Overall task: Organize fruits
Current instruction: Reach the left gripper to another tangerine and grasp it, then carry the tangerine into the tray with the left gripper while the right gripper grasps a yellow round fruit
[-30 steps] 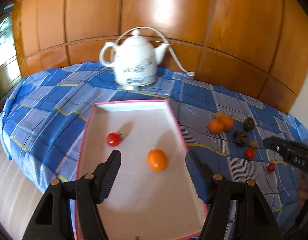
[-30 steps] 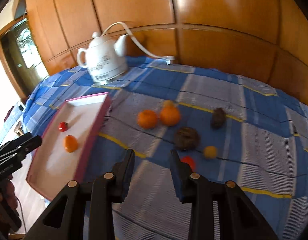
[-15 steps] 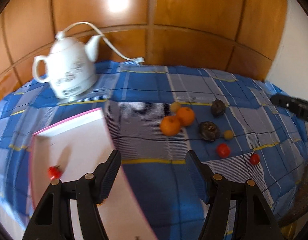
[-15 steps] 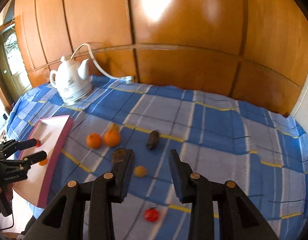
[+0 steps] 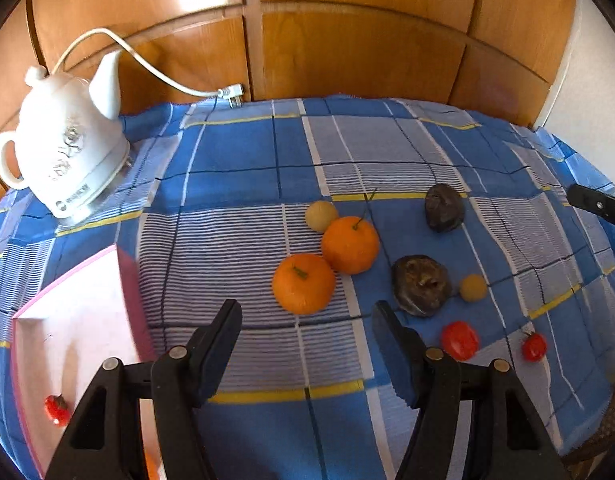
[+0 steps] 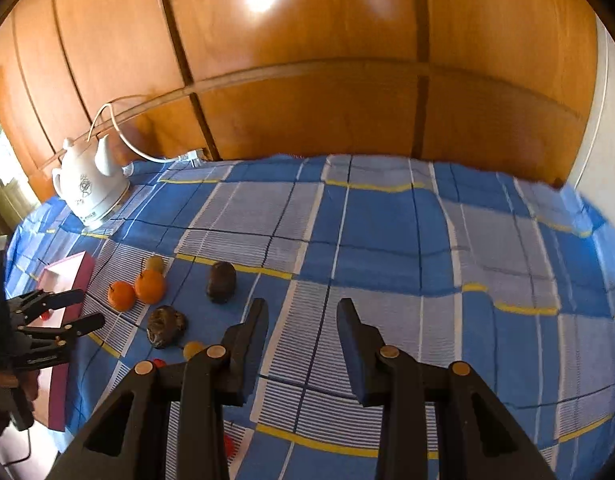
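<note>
My left gripper (image 5: 307,312) is open and empty, just short of an orange (image 5: 304,283) on the blue checked cloth. A second orange (image 5: 350,244), two dark wrinkled fruits (image 5: 421,290) (image 5: 444,207), two small yellow fruits (image 5: 321,215) (image 5: 473,287) and two red tomatoes (image 5: 459,339) (image 5: 534,346) lie around it. The pink-rimmed white tray (image 5: 87,320) at lower left holds a small tomato (image 5: 56,409). My right gripper (image 6: 301,312) is open and empty over bare cloth, right of the fruit group (image 6: 149,286). The left gripper also shows in the right wrist view (image 6: 73,308).
A white electric kettle (image 5: 69,152) with its cord stands at the back left. A wood-panelled wall (image 5: 347,40) runs behind the table. A fingertip of the right gripper (image 5: 595,204) shows at the right edge of the left wrist view.
My left gripper has moved from over the tray rightward and closer to the oranges. My right gripper has swung right and away from the fruit, over bare cloth.
</note>
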